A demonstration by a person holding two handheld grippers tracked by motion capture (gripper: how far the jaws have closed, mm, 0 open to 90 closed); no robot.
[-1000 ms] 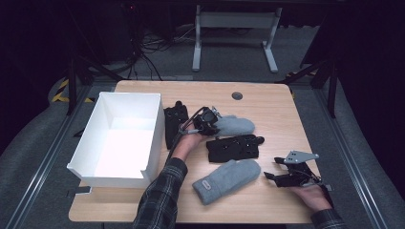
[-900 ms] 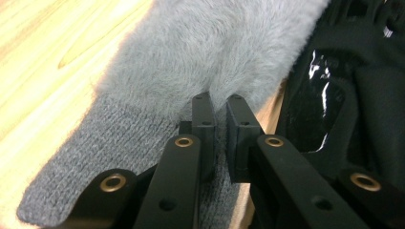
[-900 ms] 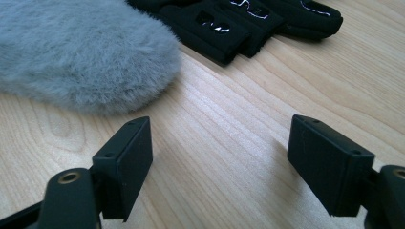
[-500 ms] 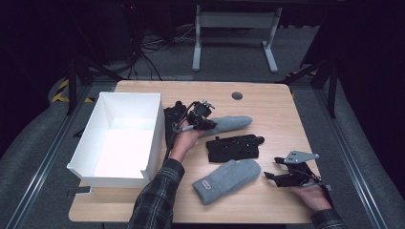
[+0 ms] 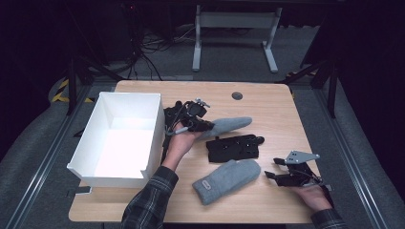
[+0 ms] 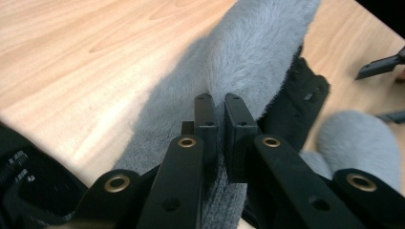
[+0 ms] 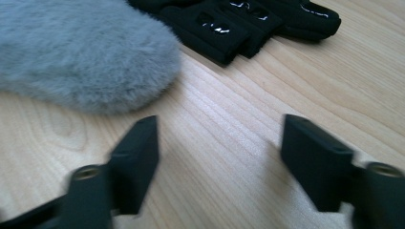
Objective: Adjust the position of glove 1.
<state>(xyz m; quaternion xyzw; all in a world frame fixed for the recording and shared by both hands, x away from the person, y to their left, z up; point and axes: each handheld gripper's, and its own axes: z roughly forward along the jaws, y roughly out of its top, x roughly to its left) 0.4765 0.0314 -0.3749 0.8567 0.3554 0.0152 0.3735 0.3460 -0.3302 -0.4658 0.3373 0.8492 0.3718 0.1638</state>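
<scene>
bare tabletop (image 5: 267, 102) behind, white box (image 5: 125, 136) walls left, black gloves (image 5: 234, 147) block centre

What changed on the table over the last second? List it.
The left gripper, shut on the grey mitten, has lifted its cuff end and drawn it toward the white box. The right gripper has been closing, nothing between its jaws. The other mitten and black gloves stayed put.

Claw (image 6: 218, 107) tight on a grey fuzzy mitten's (image 6: 248, 57) cuff — above the wooden table (image 6: 86, 52)
</scene>
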